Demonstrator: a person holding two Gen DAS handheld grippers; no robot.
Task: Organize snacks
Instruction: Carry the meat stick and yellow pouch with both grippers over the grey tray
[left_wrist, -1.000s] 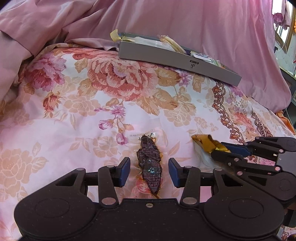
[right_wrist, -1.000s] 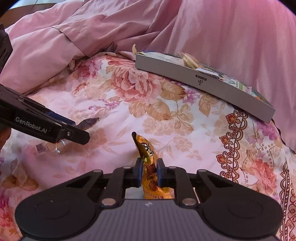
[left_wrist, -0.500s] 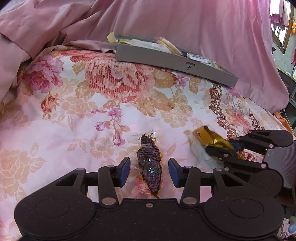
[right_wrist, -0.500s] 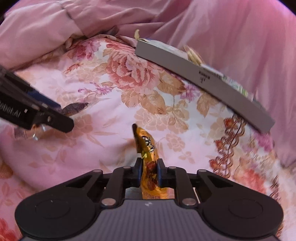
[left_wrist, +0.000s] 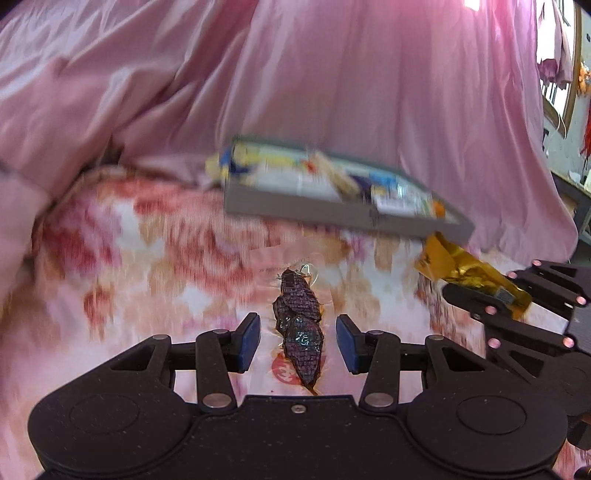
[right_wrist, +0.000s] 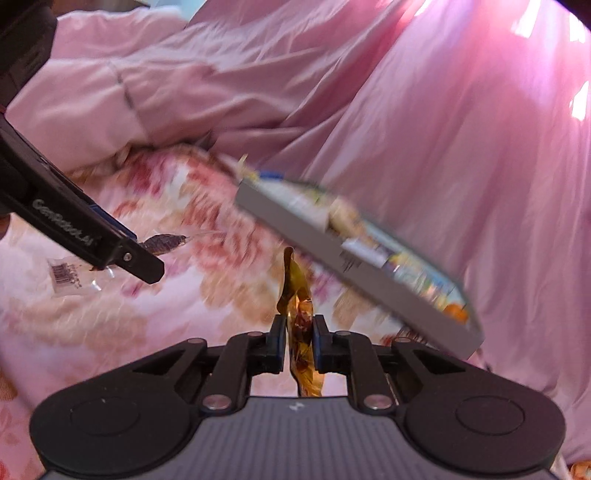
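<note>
- The right gripper (right_wrist: 299, 339) is clamped on a yellow snack packet (right_wrist: 301, 314), its 2 blue pads pressed flat on the foil, with the crumpled top of the packet sticking up and forward of the jaws.
- In the left wrist view the same packet (left_wrist: 465, 269) hangs clear of the bedspread, just in front of the near right corner of the grey box (left_wrist: 332, 212).
- The grey box (right_wrist: 354, 273) sits at the far edge of the floral bedspread (right_wrist: 110, 314), against the pink quilt (right_wrist: 443, 147), and already holds several wrappers.
- The left gripper (left_wrist: 297, 338) is wide open, holding nothing; its 2 pads stand either side of a dark snack in a clear wrapper (left_wrist: 299, 321).
- From the right wrist view that dark snack (right_wrist: 162, 243) looks raised above the bedspread beside the left finger, but blur makes contact hard to judge.
- The step in hand looks like carrying the yellow packet to the box.
- To do it well, bring the packet over the box wall before letting go, so the long foil tail does not catch on the rim.
- Release low and over a bare patch inside, since the light packet could slide off the heaped wrappers.
- The left gripper should close across the thick middle of the dark snack, not the slippery clear film.
</note>
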